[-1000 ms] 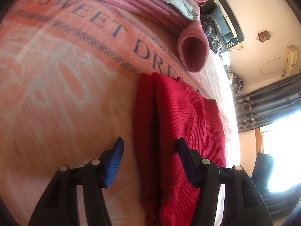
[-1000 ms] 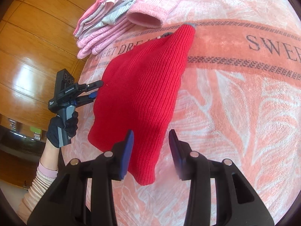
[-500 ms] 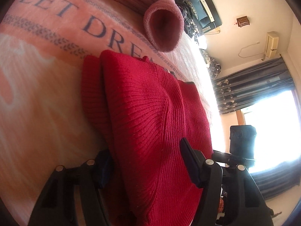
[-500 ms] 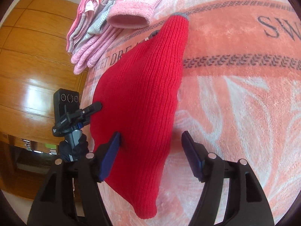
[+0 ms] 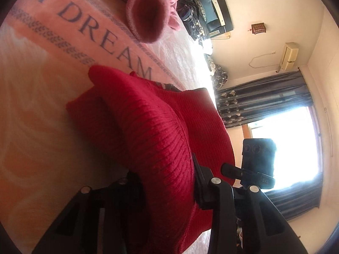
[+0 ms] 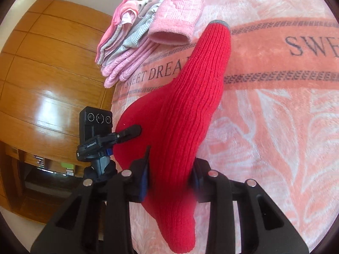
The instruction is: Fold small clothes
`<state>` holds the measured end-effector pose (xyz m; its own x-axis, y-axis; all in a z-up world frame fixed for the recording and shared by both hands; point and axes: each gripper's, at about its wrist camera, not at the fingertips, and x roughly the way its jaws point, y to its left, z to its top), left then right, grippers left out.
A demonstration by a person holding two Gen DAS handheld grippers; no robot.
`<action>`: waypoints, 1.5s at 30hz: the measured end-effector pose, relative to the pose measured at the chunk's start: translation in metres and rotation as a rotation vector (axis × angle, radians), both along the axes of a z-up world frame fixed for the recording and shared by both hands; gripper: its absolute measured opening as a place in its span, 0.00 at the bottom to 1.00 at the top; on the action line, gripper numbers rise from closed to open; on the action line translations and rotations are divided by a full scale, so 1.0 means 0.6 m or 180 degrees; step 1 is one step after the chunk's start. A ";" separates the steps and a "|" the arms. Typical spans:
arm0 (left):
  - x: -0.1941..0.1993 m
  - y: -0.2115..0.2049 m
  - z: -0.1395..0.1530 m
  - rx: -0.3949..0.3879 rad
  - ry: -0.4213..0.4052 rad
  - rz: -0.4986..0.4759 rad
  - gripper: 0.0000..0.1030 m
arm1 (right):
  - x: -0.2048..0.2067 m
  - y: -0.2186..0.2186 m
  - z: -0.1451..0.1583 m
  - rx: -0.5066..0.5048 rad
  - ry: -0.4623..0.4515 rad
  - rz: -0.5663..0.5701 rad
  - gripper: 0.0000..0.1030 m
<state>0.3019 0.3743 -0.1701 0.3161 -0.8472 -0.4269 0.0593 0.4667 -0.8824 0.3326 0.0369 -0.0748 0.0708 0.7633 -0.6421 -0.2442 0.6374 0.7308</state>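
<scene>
Left wrist | left tool [image 5: 167, 182] clamped on red sweater [image 5: 152, 127] | right tool [image 6: 169, 175] gripping its other end, apparently lifted | sweater near bed [image 6: 275, 127] edge, beside pink pile [image 6: 135, 38]

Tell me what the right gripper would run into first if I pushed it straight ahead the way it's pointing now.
Nothing new: the right gripper is already closed on the red knit garment, so it would push the knit along the blanket. The pink cuffed piece lies farther ahead, though depth is unclear.

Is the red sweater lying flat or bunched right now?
Bunched: the red sweater humps up between both grippers' jaws, off the blanket.
</scene>
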 end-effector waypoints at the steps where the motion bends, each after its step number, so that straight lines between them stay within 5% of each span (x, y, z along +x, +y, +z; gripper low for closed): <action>1: -0.004 -0.022 0.009 -0.0047 0.0000 -0.0028 0.35 | -0.014 -0.022 0.012 0.0011 -0.0036 -0.0021 0.30; 6: -0.017 -0.131 0.038 -0.0113 0.0022 -0.0191 0.35 | -0.066 -0.147 0.042 -0.0088 -0.0050 -0.0204 0.30; 12: -0.009 -0.226 -0.044 0.0241 0.0337 -0.0326 0.37 | -0.075 -0.245 -0.056 -0.0323 0.0211 -0.0394 0.32; 16: -0.015 -0.241 -0.061 0.0369 0.0186 -0.0299 0.42 | -0.076 -0.268 -0.134 -0.0117 0.0481 -0.0468 0.40; 22: -0.051 -0.246 -0.030 0.0624 0.0095 -0.0322 0.61 | -0.118 -0.299 -0.090 0.0048 0.0275 -0.0394 0.58; 29: -0.162 -0.270 -0.007 0.0846 -0.0260 -0.0426 0.66 | -0.219 -0.299 -0.133 0.0123 0.0433 -0.0057 0.58; 32: -0.182 -0.277 -0.004 0.0971 -0.0418 -0.0433 0.67 | -0.224 -0.286 -0.146 0.0155 0.0431 -0.0057 0.50; 34: -0.178 -0.284 0.000 0.1009 -0.0387 -0.0434 0.65 | -0.216 -0.276 -0.147 0.0253 0.0543 -0.0045 0.21; 40: -0.199 -0.308 0.014 0.1234 -0.0389 -0.0561 0.55 | -0.232 -0.283 -0.079 0.0094 0.0118 0.0020 0.15; 45: -0.209 -0.318 0.005 0.1438 -0.0524 -0.0605 0.52 | -0.228 -0.284 -0.135 -0.0169 0.0332 -0.0021 0.14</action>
<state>0.1766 0.1834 -0.1670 0.2682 -0.6387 -0.7212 0.3013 0.7667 -0.5670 0.1957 -0.1336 -0.1558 0.0065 0.7278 -0.6857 -0.1643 0.6772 0.7172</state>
